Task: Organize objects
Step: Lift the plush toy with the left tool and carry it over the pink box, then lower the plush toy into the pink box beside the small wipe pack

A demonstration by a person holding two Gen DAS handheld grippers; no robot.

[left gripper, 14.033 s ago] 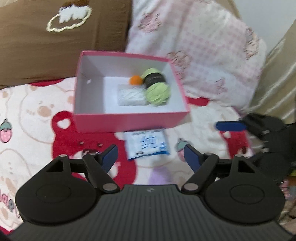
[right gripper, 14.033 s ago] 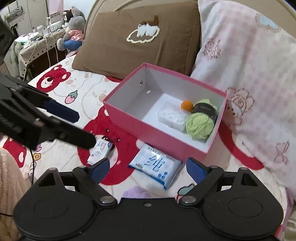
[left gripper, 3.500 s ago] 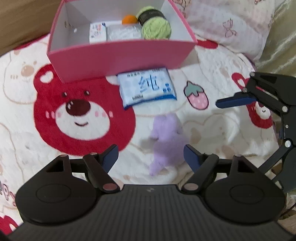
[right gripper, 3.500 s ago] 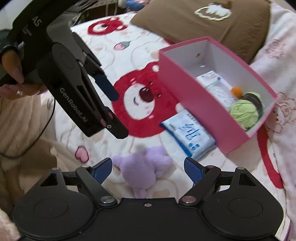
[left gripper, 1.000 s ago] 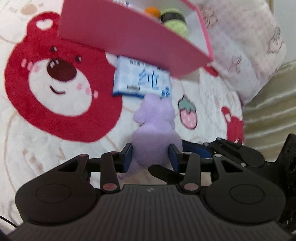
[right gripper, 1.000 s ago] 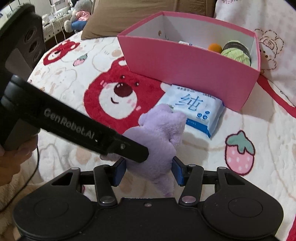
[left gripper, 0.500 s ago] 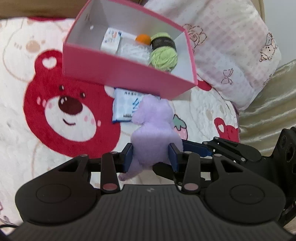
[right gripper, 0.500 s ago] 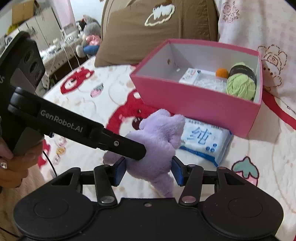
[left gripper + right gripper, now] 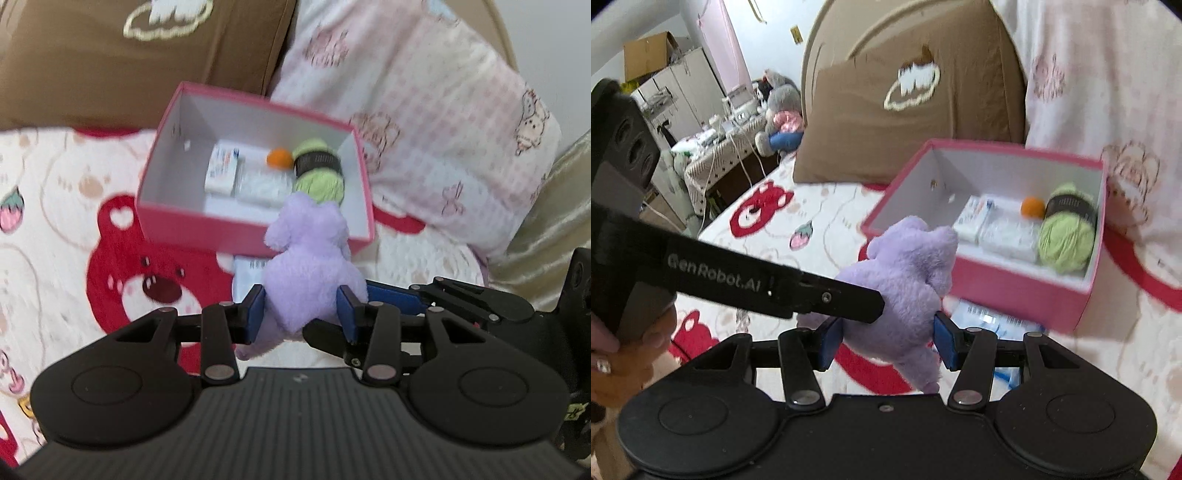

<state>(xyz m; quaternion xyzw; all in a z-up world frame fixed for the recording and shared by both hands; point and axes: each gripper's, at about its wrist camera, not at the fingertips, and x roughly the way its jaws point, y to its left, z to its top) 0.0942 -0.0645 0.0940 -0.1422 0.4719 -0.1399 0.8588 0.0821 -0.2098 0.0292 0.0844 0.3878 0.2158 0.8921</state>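
A purple plush toy (image 9: 310, 266) hangs above the bed, gripped from both sides. My left gripper (image 9: 301, 314) is shut on its lower body, and my right gripper (image 9: 886, 341) is shut on it too, crossing the left one. In the right wrist view the plush toy (image 9: 905, 277) sits in front of the pink box (image 9: 1015, 291). The pink box (image 9: 207, 229) holds a small white packet (image 9: 223, 171), a clear wrapped pack (image 9: 262, 184), an orange ball (image 9: 279, 158) and green yarn (image 9: 321, 177). A blue-and-white tissue pack (image 9: 993, 321) lies on the bed by the box's front wall.
A brown pillow (image 9: 129, 55) and a pink patterned pillow (image 9: 424, 129) lean behind the box. The bedspread (image 9: 74, 221) shows red bears and strawberries. A person's hand (image 9: 620, 354) holds the left gripper. A cluttered side table (image 9: 716, 136) stands beyond the bed.
Both grippers have risen with the purple plush toy held between them. The box now appears lower and farther, with its inside in fuller view.
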